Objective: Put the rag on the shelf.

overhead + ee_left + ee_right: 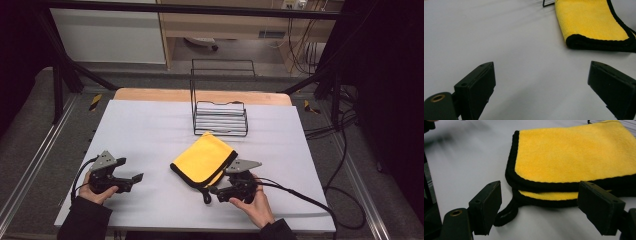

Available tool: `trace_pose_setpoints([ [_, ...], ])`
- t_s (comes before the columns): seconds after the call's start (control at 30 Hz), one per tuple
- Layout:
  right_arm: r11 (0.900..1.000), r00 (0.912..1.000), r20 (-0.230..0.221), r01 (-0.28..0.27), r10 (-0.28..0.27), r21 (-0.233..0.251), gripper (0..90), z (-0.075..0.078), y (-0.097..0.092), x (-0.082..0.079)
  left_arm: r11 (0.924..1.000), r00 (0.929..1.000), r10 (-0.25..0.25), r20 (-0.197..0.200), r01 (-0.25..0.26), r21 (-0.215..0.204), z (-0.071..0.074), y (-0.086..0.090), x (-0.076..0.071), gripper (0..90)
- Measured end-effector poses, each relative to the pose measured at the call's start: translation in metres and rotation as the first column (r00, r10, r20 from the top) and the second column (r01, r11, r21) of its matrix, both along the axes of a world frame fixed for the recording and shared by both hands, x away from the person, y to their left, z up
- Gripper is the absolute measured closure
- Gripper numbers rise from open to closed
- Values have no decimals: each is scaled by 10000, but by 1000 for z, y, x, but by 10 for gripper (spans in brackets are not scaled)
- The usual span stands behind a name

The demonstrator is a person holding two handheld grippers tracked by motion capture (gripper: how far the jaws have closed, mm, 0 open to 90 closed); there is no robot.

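Observation:
A folded yellow cloth [204, 159] with black trim lies near the middle of the white table [150, 135]; a black loop hangs off its near corner. My right gripper [214, 191] rests just in front of that corner, open, its jaws spread before the cloth's [574, 157] folded edge without touching it. At the front left my left gripper [136, 180] sits low over bare table, open, with nothing between its jaws. In the left gripper view the cloth [591, 22] lies ahead to the right, well apart from that gripper [541, 86].
A black wire rack [220, 107] stands at the back centre of the table, just beyond the cloth. Cables trail from the right gripper off the table's right side [310, 200]. Metal frame bars run along both sides.

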State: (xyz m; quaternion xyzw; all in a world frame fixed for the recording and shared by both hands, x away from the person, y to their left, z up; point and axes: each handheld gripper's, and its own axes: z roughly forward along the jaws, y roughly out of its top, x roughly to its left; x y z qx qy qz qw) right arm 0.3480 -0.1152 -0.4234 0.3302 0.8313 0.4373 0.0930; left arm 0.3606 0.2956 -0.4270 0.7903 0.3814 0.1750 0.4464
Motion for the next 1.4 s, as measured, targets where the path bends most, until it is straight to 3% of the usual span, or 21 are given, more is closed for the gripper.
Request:
trace_pose_setpoints([
  [0.3, 9961, 9981, 179, -583, 595, -659, 330, -6, 31, 4, 10000, 10000, 75, 28, -75, 10, 0, 1, 0, 78],
  [0.33, 9929, 9970, 282, -697, 727, -967, 372, -9, 37, 6, 10000, 10000, 62, 30, -63, 16, 0, 1, 0, 78],
  [0.47, 9906, 9956, 423, -789, 841, -1116, 436, -13, 44, 6, 10000, 10000, 69, 13, -69, 31, 0, 1, 0, 79],
  [0.6, 9821, 9928, 499, -1000, 1092, -1596, 496, -21, 54, 9, 10000, 10000, 57, 19, -57, 29, 0, 1, 0, 80],
  [0.77, 9764, 9909, 612, -1061, 1195, -1882, 507, -24, 54, 8, 10000, 10000, 61, 20, -61, 41, 0, 1, 0, 80],
  [0.87, 9711, 9868, 902, -1127, 1341, -2106, 529, -26, 55, 7, 10000, 10000, 59, 34, -59, 48, 0, 1, 0, 81],
  [1.0, 9572, 9769, 1296, -1324, 1699, -2572, 566, -28, 55, 5, 10000, 10000, 59, 48, -59, 37, 0, 1, -1, 82],
  [1.17, 9541, 9756, 1391, -1272, 1696, -2712, 646, -28, 54, 7, 10000, 10000, 51, 33, -51, 49, 0, 1, -1, 83],
  [1.4, 9563, 9794, 1168, -1299, 1650, -2620, 751, -25, 52, 12, 9999, 10000, 15, 3, -15, 147, 0, -1, 0, 86],
])
